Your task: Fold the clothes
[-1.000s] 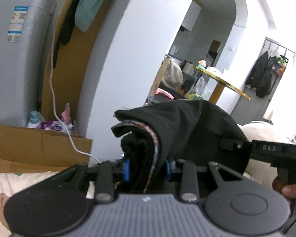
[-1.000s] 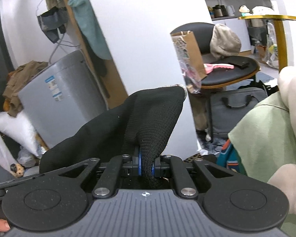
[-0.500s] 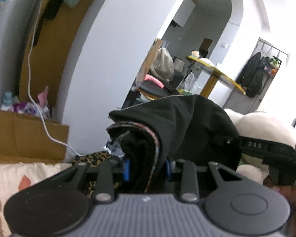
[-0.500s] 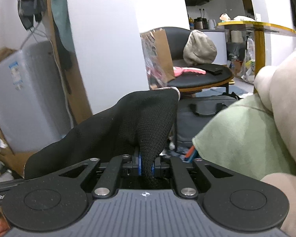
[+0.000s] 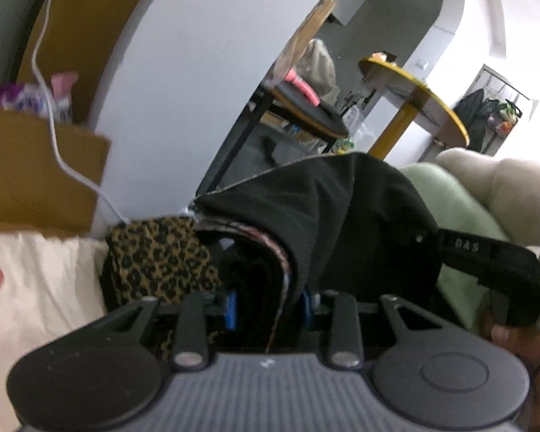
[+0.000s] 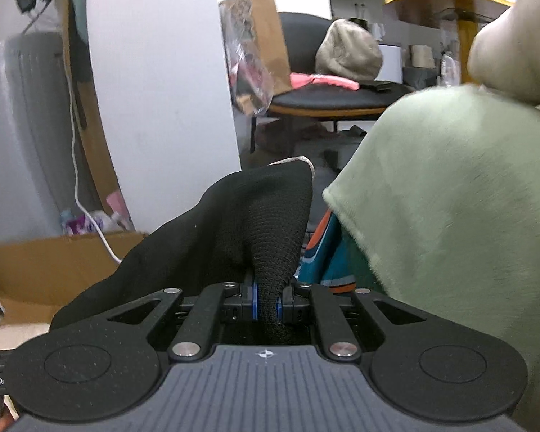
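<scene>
a white curved wall (image 5: 183,72) filled the background and served as the landmark: to its left stood a cardboard box (image 5: 36,176) with a white cable (image 5: 54,136) trailing over it, to its right a round gold-edged table (image 5: 421,104) and a black chair (image 6: 327,97). in front of the wall, low in both views, the black garment (image 5: 342,216) hung stretched between the two grippers, its long axis running side to side from one grip to the other, a folded corner of it pointing up toward the wall. a pale green cloth (image 6: 450,216) bulked just right of it, and a leopard-print fabric (image 5: 158,259) lay just left. the left gripper (image 5: 268,306) was part-way closed, its blue pads clamping a thick bunched fold of the garment; the right gripper (image 6: 266,302) was nearly closed, pinching a thin knit edge. the right gripper's body, seen from the left wrist, read "das"; the left gripper's body, at the right view's edge, read "genr".
</scene>
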